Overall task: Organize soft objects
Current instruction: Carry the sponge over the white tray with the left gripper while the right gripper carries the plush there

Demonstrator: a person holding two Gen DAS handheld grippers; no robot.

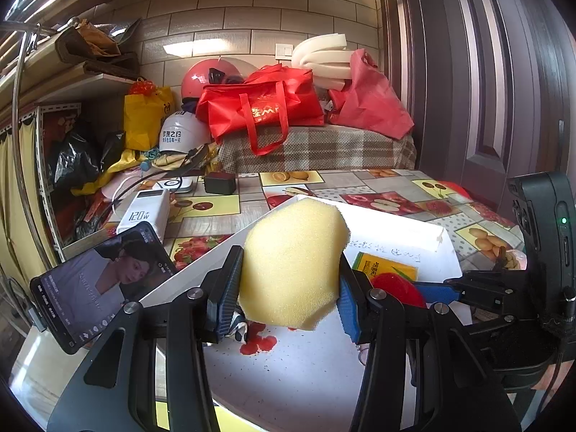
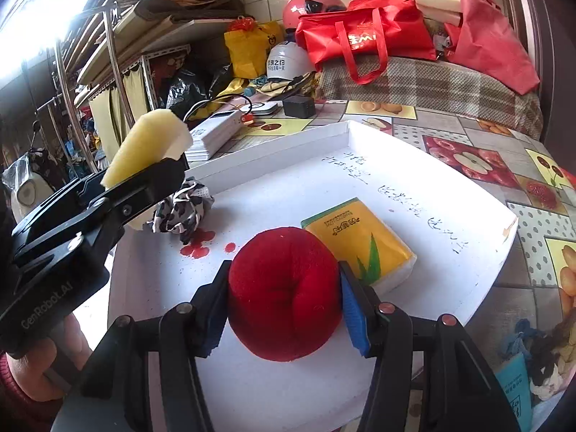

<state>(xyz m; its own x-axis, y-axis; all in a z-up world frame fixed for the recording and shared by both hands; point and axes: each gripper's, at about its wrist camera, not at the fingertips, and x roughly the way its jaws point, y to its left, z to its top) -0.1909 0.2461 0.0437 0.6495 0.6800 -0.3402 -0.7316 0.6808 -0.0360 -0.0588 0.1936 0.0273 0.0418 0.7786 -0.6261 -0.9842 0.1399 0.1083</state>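
Right wrist view: right claw (image 2: 284, 306) clamps a red plush ball (image 2: 282, 291) over the white tray's (image 2: 414, 165) near edge; beyond, a yellow tissue pack (image 2: 360, 237) (long axis toward the far-left corner). Left claw (image 1: 288, 288) grips a yellow sponge (image 1: 293, 262), held up.

L claw (image 1: 288, 284) grips yellow sponge (image 1: 291, 262).

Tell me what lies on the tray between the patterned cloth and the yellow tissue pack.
Only red stains on the bare white tray floor, seen in the right wrist view, between patterned cloth and tissue pack.
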